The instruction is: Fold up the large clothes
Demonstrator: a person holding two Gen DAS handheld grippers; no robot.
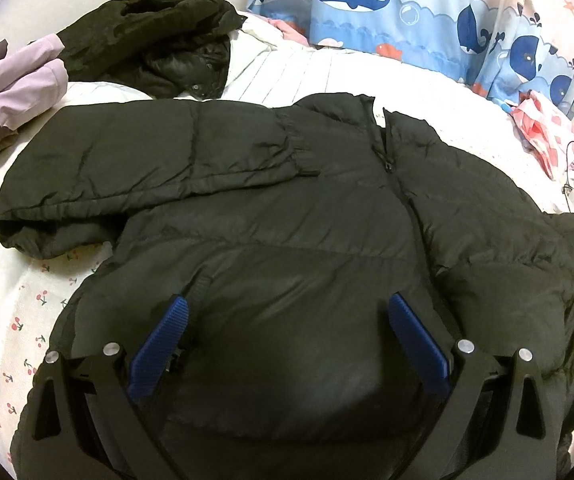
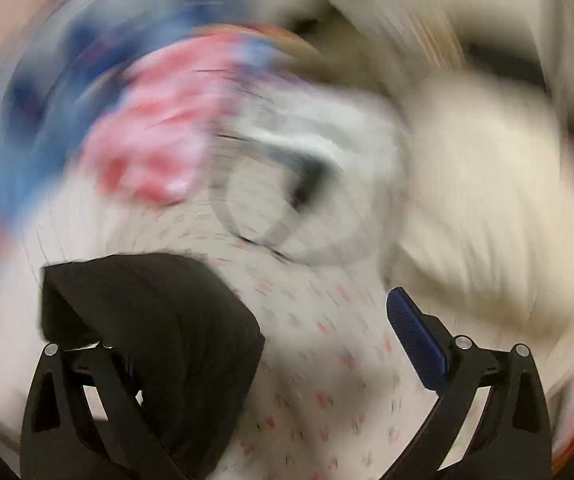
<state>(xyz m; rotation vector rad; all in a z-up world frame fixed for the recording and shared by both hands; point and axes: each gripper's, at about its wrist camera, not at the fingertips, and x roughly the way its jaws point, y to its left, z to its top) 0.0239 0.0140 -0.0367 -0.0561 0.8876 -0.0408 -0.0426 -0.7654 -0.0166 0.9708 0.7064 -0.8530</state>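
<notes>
Left gripper [image 1: 287, 332] spread wide, hovering over the jacket [image 1: 287, 216], grasping nothing; hem panel between and under the blue pads [image 1: 415, 336]. Jacket flat on the bed [image 1: 15, 312], zipped, one sleeve [image 1: 147, 160] folded across the chest ahead of the jaws. Right gripper [image 2: 287, 344] also parted; black fabric [image 2: 159, 340] draped over the left finger, right pad [image 2: 415, 340] bare. Heavily blurred beyond.
</notes>
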